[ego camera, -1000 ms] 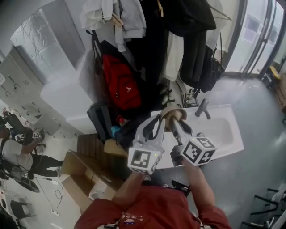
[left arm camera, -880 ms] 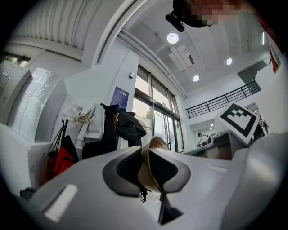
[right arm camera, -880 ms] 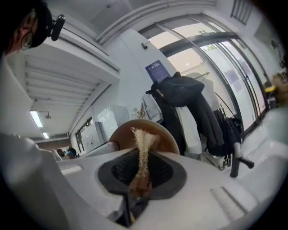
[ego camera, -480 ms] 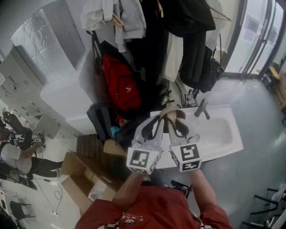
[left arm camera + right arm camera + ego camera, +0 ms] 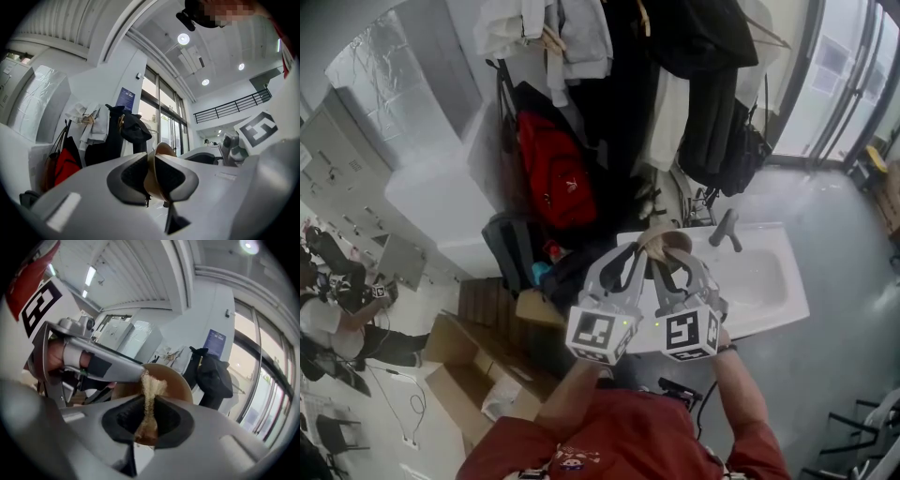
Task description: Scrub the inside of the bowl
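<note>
The left gripper (image 5: 636, 259) and the right gripper (image 5: 672, 266) are pointing side by side toward twelve o'clock, above the person's red shirt (image 5: 609, 441). Both are meeting a tan bowl (image 5: 665, 240), which is hovering over the white sink (image 5: 769, 281). A faucet (image 5: 727, 228) is standing at three o'clock of the bowl. A red backpack (image 5: 555, 173) is hanging at ten o'clock of it.

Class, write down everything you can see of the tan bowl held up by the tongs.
The bowl is small, round and tan, seemingly wood or plastic, with a thin rim and smooth wall. It is held in the air, tipped on edge, by the white sink. The left tongs pinch its rim between their dark pads. A pale fibrous scrubber, clamped in the right tongs, lies against what looks like its inside.
</note>
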